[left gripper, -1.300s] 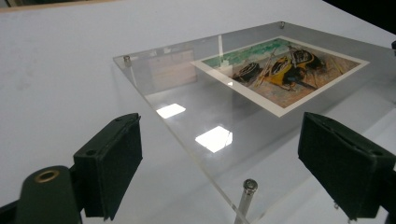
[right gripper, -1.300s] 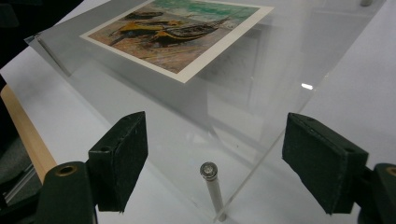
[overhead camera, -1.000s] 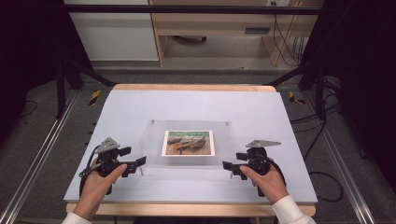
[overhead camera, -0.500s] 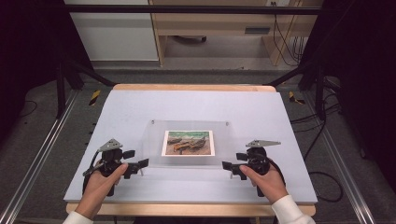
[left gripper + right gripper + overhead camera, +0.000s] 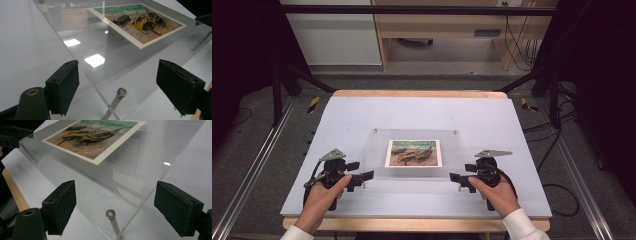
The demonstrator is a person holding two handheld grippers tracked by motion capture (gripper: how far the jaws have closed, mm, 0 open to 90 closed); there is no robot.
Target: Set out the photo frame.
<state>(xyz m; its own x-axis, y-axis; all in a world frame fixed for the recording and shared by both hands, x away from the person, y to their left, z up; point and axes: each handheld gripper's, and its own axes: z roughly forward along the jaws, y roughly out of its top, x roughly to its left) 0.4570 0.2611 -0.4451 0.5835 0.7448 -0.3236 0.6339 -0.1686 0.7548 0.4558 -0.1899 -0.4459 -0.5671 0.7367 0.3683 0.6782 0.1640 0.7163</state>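
Note:
A clear acrylic panel (image 5: pixel 416 137) lies in the middle of the table on short metal standoffs, with a print of beached boats (image 5: pixel 413 153) under it. My left gripper (image 5: pixel 362 173) is at the panel's near left corner, open. In the left gripper view its jaws (image 5: pixel 122 85) straddle the corner edge and a standoff pin (image 5: pixel 117 100); the print (image 5: pixel 142 22) lies beyond. My right gripper (image 5: pixel 460 175) is at the near right corner, open. In the right gripper view its jaws (image 5: pixel 117 206) flank another standoff pin (image 5: pixel 111 218), with the print (image 5: pixel 95 137) further in.
The table has a pale surface (image 5: pixel 422 110) with a wooden front edge (image 5: pixel 412 224). Metal rails (image 5: pixel 257 165) run along both sides, and cables (image 5: pixel 557 190) lie on the floor at the right. A cabinet (image 5: pixel 332 35) and a desk stand behind.
My left gripper has edged slightly right toward the panel's corner. The right gripper and the panel have not moved.

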